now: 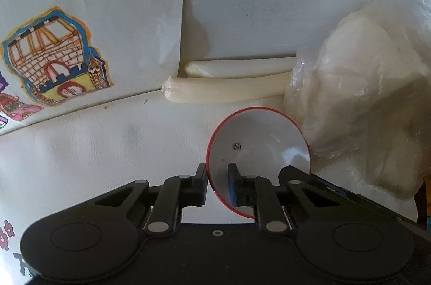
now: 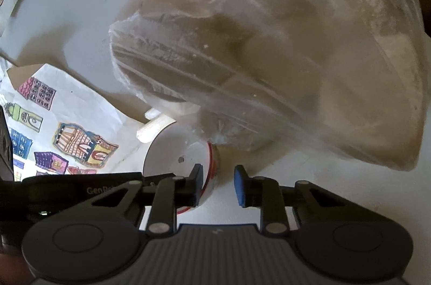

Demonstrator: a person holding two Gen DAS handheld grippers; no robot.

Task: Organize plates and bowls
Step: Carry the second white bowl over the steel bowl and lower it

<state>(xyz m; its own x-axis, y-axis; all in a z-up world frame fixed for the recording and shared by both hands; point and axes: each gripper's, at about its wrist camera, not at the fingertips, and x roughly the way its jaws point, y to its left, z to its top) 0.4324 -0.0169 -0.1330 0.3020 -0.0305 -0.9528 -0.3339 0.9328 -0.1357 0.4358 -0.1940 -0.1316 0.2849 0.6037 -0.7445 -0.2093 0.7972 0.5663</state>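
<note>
A white bowl with a red rim (image 1: 258, 147) is held tilted on its side. My left gripper (image 1: 217, 177) is shut on the bowl's rim, one finger outside the wall and one inside. In the right wrist view the same bowl (image 2: 175, 147) shows left of centre. My right gripper (image 2: 218, 182) is open; its left finger (image 2: 196, 185) is against the bowl's rim and its blue-padded right finger (image 2: 240, 186) is apart in free space. No plates are in view.
A large clear plastic bag of pale contents (image 1: 361, 96) (image 2: 282, 56) lies right beside the bowl. Two white rolled tubes (image 1: 229, 88) lie behind the bowl. A sheet with coloured building drawings (image 1: 54, 56) (image 2: 72, 142) covers the white surface to the left.
</note>
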